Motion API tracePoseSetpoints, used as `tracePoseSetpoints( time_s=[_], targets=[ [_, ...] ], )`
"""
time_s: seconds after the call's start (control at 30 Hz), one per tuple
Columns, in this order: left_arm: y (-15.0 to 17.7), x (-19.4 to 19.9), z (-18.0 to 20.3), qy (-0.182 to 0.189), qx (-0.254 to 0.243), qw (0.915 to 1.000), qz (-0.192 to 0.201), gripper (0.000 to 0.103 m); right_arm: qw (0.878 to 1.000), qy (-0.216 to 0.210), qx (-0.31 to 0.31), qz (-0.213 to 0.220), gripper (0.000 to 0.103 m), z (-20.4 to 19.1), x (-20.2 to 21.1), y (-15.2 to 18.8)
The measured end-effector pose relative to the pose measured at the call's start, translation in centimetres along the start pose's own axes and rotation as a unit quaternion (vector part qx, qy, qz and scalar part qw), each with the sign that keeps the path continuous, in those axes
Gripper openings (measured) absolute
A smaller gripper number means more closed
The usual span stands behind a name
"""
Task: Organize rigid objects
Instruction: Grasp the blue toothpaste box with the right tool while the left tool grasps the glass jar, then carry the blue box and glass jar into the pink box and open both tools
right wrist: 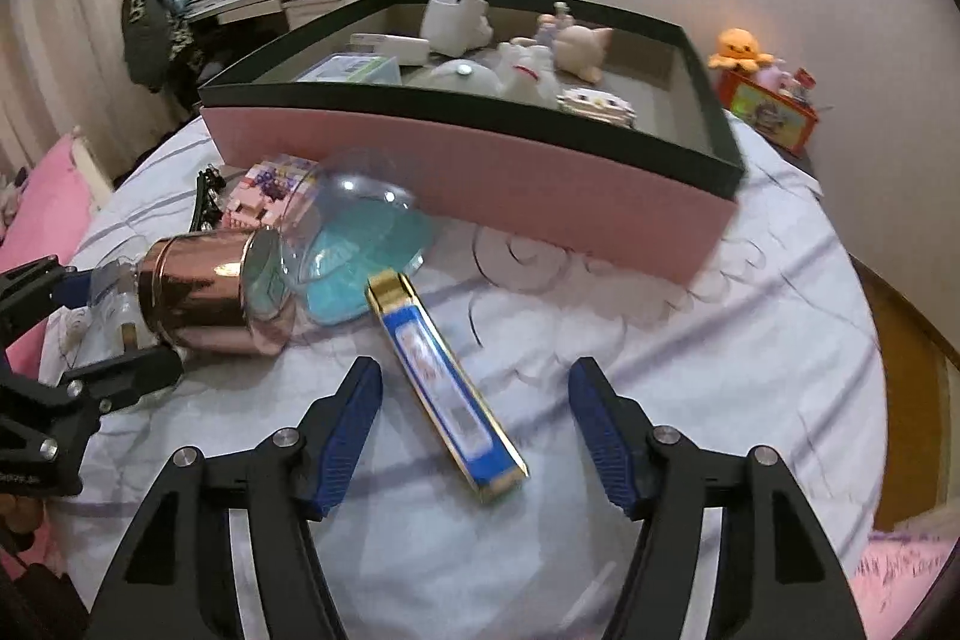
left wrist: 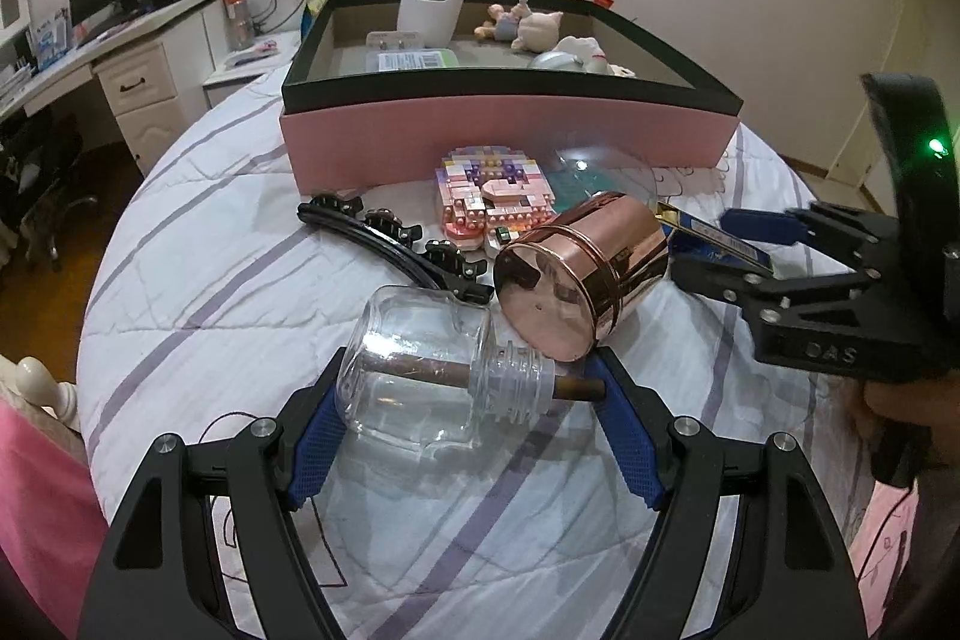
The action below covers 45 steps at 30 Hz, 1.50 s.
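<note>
Left hand-held gripper (left wrist: 465, 400) on 1 glass jar (left wrist: 420, 376); 1 copper tin (left wrist: 585, 274) adj.

In the left wrist view the right gripper (left wrist: 699, 244) is cut off by the right edge, and the hand (left wrist: 894, 400) holding it shows only as a dark patch. The copper-coloured tin (left wrist: 585, 274) hides most of the blue-and-gold box (left wrist: 714, 235) and part of the clear dome (left wrist: 600, 172). The stick (left wrist: 480, 376) inside the glass jar (left wrist: 420, 376) cannot be identified. Items in the pink box (left wrist: 510, 130) are partly hidden by its near wall. In the right wrist view the left gripper (right wrist: 114, 334) is cut off at the left edge.
</note>
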<state>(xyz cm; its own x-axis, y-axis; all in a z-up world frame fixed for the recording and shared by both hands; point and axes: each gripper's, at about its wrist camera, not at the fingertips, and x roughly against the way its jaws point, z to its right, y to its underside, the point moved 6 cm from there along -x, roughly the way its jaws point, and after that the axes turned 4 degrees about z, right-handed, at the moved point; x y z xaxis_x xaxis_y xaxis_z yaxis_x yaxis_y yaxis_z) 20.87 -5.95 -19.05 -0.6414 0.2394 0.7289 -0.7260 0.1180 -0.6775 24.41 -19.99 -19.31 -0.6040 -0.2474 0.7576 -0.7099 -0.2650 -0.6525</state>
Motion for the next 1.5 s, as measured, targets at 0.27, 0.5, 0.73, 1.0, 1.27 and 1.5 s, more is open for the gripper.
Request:
tracePoseSetpoints(
  time_s=[0.27, 0.5, 0.73, 1.0, 1.27, 1.5],
  targets=[
    [-0.5, 1.1, -0.6, -0.005, 0.006, 0.9999, 0.011, 0.077, 0.999, -0.029, 0.025, -0.007, 0.015, -2.6, 0.7, 0.3],
    [-1.7, 3.2, -1.3, -0.011, 0.007, 0.9993, 0.035, 0.077, 0.999, -0.053, -0.006, 0.011, 0.015, -2.8, 3.3, 0.7],
    [-4.4, 4.8, -1.8, -0.017, 0.003, 0.9977, 0.066, 0.077, 0.997, -0.063, -0.008, 0.052, 0.015, -2.6, 5.3, -2.8],
    [-10.6, 4.5, -2.0, -0.024, -0.016, 0.9935, 0.110, 0.077, 0.993, -0.056, -0.012, 0.099, 0.015, -0.8, 5.8, -9.0],
    [-17.2, 1.0, -1.8, -0.017, -0.021, 0.9915, 0.127, 0.077, 0.990, -0.047, -0.040, 0.127, 0.016, 2.2, 4.3, -14.6],
    [-20.2, -3.7, -1.5, -0.017, -0.024, 0.9937, 0.108, 0.077, 0.992, -0.027, -0.061, 0.108, 0.016, 4.8, -0.1, -16.9]
  ],
)
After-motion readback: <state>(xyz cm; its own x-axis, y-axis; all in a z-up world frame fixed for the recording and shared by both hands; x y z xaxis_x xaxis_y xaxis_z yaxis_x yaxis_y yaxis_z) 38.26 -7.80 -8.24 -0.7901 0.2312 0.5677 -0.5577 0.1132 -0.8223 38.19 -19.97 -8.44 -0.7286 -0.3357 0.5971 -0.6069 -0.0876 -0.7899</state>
